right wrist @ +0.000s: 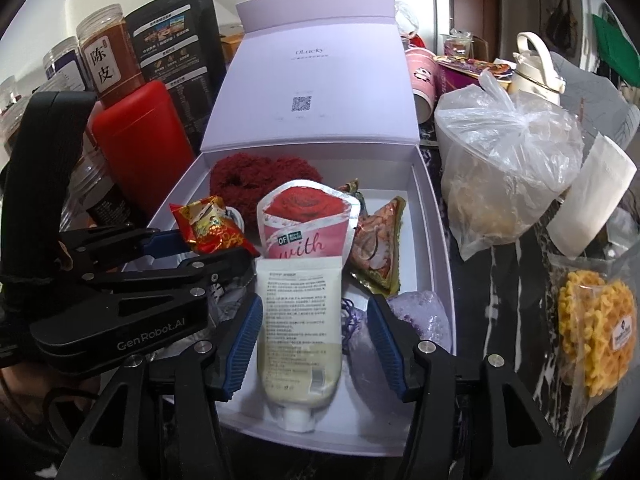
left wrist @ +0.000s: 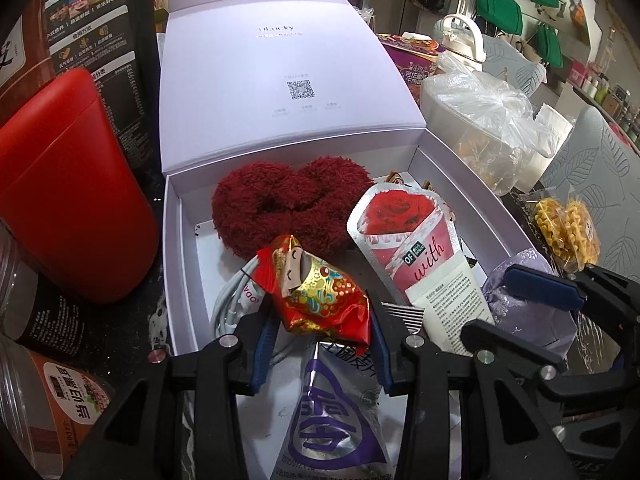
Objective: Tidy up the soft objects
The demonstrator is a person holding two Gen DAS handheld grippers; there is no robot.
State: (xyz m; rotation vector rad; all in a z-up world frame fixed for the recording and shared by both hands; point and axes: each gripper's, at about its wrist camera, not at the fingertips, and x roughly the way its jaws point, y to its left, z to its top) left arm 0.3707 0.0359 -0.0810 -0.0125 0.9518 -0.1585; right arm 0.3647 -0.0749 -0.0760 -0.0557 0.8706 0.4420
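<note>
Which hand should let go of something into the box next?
Left. The left hand-held gripper already holds the red snack packet over the open box. The right hand-held gripper is open, straddling the rose pouch.

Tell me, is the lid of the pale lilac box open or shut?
Open. The lid stands raised behind the box, showing the contents inside.
</note>
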